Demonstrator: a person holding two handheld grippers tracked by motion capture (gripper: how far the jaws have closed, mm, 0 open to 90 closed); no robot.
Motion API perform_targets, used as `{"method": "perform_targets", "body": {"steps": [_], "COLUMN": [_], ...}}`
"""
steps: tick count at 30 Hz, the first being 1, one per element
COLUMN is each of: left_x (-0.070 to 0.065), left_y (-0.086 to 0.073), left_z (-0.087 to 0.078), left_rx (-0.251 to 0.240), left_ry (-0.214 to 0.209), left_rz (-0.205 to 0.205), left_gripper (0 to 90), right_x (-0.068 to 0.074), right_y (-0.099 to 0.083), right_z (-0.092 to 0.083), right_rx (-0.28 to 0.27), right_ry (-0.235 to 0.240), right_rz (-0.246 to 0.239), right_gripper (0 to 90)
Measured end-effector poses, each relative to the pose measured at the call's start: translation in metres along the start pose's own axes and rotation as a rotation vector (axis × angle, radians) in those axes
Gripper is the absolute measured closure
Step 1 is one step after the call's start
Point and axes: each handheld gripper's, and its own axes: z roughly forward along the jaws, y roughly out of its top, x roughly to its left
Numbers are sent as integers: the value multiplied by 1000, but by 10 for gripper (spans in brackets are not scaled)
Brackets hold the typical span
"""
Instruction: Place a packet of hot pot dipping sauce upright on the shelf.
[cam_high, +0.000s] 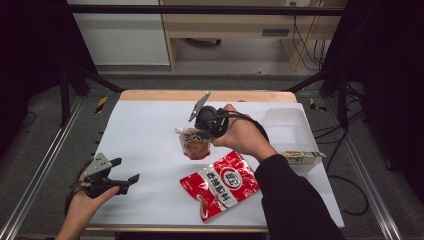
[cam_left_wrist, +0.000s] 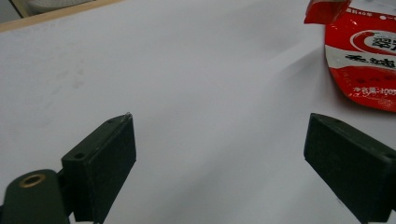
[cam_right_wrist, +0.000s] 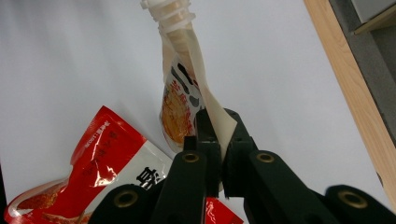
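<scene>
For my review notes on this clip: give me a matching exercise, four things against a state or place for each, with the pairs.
Things:
1. left gripper
2. right gripper
3. red bag
4. clear tub

States:
A. lying flat on the white table
B. at the table's far right
C. jaws wide apart, nothing between them
D. clamped on the spout pouch

Pairs: 1-C, 2-D, 3-A, 4-B

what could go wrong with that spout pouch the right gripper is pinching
1. The right gripper is shut on just a thin edge of the spout pouch, so the pouch could slide out or swing.
2. The pouch hangs close over the red packet; moving it low might drag or bump that packet.
3. The left gripper stands open and apart, so nothing would steady a slip.
</scene>
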Motion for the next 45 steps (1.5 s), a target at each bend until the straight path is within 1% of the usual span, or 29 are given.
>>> {"method": "perform_targets", "body": {"steps": [2, 4, 5, 6, 8, 10, 11, 13, 14, 18, 19, 21, 22, 25, 30, 31, 33, 35, 37, 38, 40, 45], "left_x": [2, 3, 3, 3, 2, 3, 3, 4, 4, 3, 3, 3, 2, 3, 2, 2, 2, 2, 3, 3, 4, 9], "left_y": [-1, -3, -3, -3, -3, -4, -5, -5, -4, -4, -4, -3, -3, -3, -4, -4, -4, -4, -4, -4, -4, -6], "left_z": [-1, -1, -2, -2, -2, 0, 0, 1, 2, 1, 0, -1, -2, -2, 0, 0, 0, 0, 0, 0, 1, 0], "left_rx": [4, 5, 2, 2, 4, 11, 15, 15, 13, 14, 9, -6, -10, -5, 1, 0, 7, 8, 13, 12, 12, 14], "left_ry": [3, 7, 11, 14, 7, 1, -4, 0, 1, 5, 9, 23, 27, 23, 13, 15, 16, 18, 20, 21, 15, 23], "left_rz": [-2, -6, -9, -8, -8, -12, -12, -12, -12, -4, -4, 6, 5, 6, 0, 3, 13, 11, 13, 10, 13, -3], "left_gripper": [90, 90, 90, 90, 90, 87, 87, 86, 86, 86, 86, 87, 88, 88, 88, 88, 88, 88, 87, 85, 71, 67], "right_x": [-5, -9, -10, -12, -15, -20, -20, -23, -25, -28, -28, -28, -30, -31, -33, -33, -35, -36, -37, -37, -38, -44], "right_y": [-1, -3, -3, -4, -6, -9, -9, -11, -11, -14, -16, -20, -23, -31, -46, -46, -49, -52, -56, -58, -63, -77], "right_z": [-3, -6, -7, -9, -12, -17, -17, -21, -24, -35, -37, -41, -42, -44, -49, -49, -51, -54, -58, -60, -65, -76], "right_rx": [3, 10, 15, 15, 2, -4, -4, -3, -7, -12, -9, 6, 6, 13, 10, 10, 3, -4, 2, 2, -2, -25], "right_ry": [-3, -11, -17, -23, -27, -23, -23, -27, -31, -42, -46, -51, -54, -56, -65, -65, -88, -90, -95, -98, -103, -104], "right_rz": [9, -4, 6, 4, 10, 28, 28, 34, 26, 22, 21, 34, 26, 33, 63, 63, 59, 62, 52, 55, 55, 68], "right_gripper": [885, 885, 885, 885, 885, 884, 884, 885, 885, 885, 885, 885, 884, 884, 884, 884, 886, 886, 885, 885, 885, 885]}}
